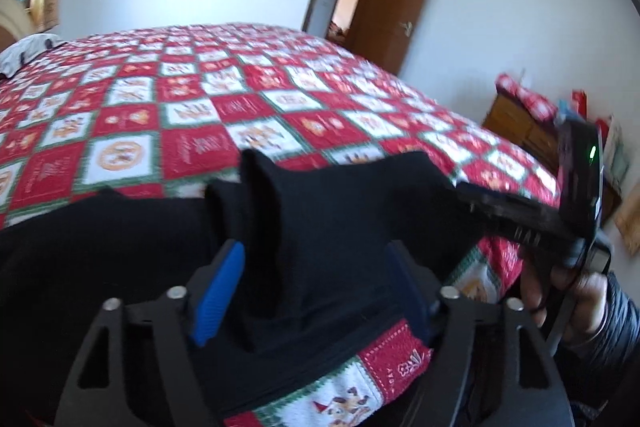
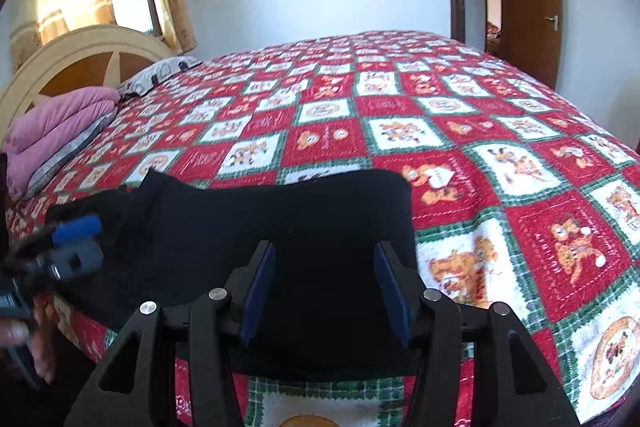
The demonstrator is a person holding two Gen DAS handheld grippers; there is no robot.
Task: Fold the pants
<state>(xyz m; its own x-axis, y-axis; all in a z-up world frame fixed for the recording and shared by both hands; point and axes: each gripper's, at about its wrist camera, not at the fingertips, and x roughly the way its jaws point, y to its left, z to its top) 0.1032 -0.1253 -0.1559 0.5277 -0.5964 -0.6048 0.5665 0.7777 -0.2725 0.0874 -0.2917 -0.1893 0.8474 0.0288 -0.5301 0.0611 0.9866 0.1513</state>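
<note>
— Looking at what?
— Black fabric pants (image 2: 280, 227), folded, lying at the near edge of my red-and-white checkered quilted bedspread (image 2: 460, 131).
— Grippers?
— My left gripper (image 1: 316, 287) straddles a raised fold, grip unclear; my right gripper (image 2: 324, 287) hangs released.

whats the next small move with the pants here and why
Probably close the left gripper on the raised fold of the pants standing between its open pads. That bunch sticks up off the quilt, while the rest lies fairly flat beneath the open right gripper, so it likely needs gripping before it can be laid flat.
</note>
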